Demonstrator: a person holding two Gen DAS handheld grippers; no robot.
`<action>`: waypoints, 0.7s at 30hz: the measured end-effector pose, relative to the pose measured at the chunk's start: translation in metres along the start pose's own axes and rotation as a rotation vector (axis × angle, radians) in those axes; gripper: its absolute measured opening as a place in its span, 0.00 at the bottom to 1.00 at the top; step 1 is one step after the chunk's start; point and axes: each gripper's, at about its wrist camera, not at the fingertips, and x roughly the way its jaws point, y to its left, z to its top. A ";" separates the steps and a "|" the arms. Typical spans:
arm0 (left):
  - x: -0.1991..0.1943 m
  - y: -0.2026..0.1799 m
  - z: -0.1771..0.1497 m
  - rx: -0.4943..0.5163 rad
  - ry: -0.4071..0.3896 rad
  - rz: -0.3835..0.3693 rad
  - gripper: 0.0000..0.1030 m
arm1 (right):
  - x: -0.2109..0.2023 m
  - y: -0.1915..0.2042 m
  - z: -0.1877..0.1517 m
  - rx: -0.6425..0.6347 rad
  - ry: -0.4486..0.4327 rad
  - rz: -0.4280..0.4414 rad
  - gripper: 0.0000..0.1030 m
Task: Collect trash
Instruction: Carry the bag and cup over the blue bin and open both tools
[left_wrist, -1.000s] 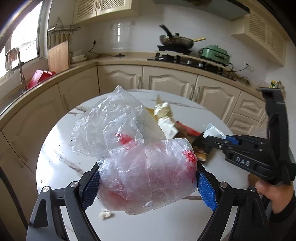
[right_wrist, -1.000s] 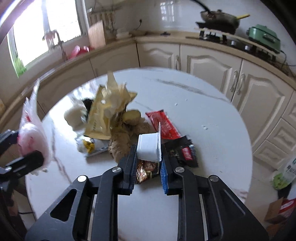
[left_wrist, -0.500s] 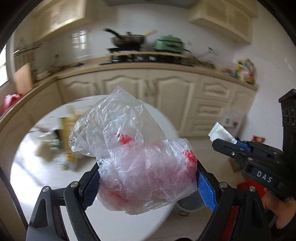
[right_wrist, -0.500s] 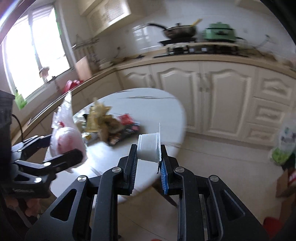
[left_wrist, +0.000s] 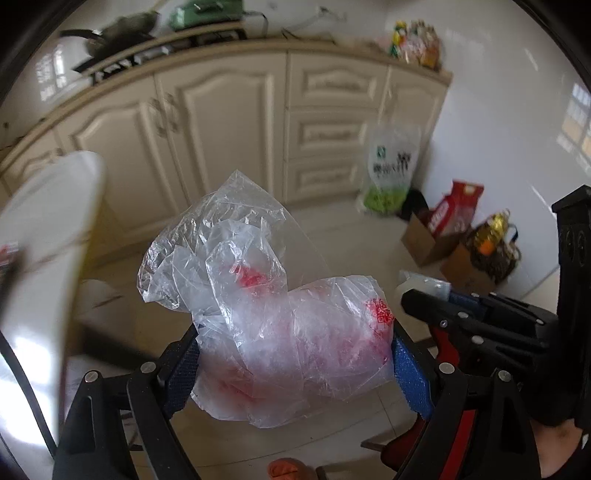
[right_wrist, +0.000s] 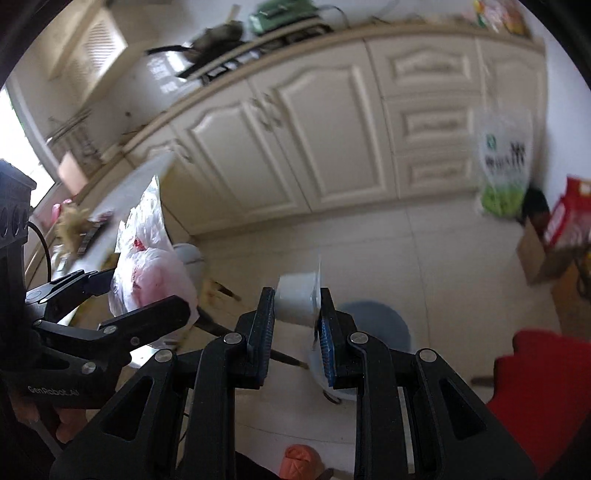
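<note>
My left gripper (left_wrist: 293, 363) is shut on a crumpled clear plastic bag (left_wrist: 273, 314) with red print, which bulges up between the blue pads. In the right wrist view that same bag (right_wrist: 147, 273) shows at the left, held by the left gripper (right_wrist: 142, 291). My right gripper (right_wrist: 297, 314) is shut on a small white plastic cup (right_wrist: 297, 301) with a peeled foil lid. A round blue-grey bin (right_wrist: 373, 328) stands on the floor just beyond and below the cup. Both grippers hang over the tiled floor, off the table.
The round white table (left_wrist: 44, 229) with leftover wrappers (right_wrist: 74, 229) lies at the left. Cream cabinets (left_wrist: 229, 122) run behind. A green-and-white sack (left_wrist: 391, 166), cardboard boxes (left_wrist: 428, 240) and a red package (right_wrist: 565, 218) sit by the right wall. Something red (right_wrist: 543, 398) is near my right.
Both grippers swung right, away from the table top and down over the floor, each still holding its piece of trash. The bin has come into the right wrist view.
</note>
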 end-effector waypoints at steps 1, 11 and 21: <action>0.017 0.003 0.007 0.006 0.023 -0.008 0.85 | 0.009 -0.011 -0.002 0.018 0.010 -0.008 0.21; 0.149 0.023 0.091 0.010 0.168 -0.018 0.91 | 0.076 -0.074 -0.015 0.116 0.099 -0.025 0.21; 0.186 0.005 0.108 -0.005 0.188 -0.048 0.92 | 0.103 -0.089 -0.018 0.153 0.123 0.002 0.21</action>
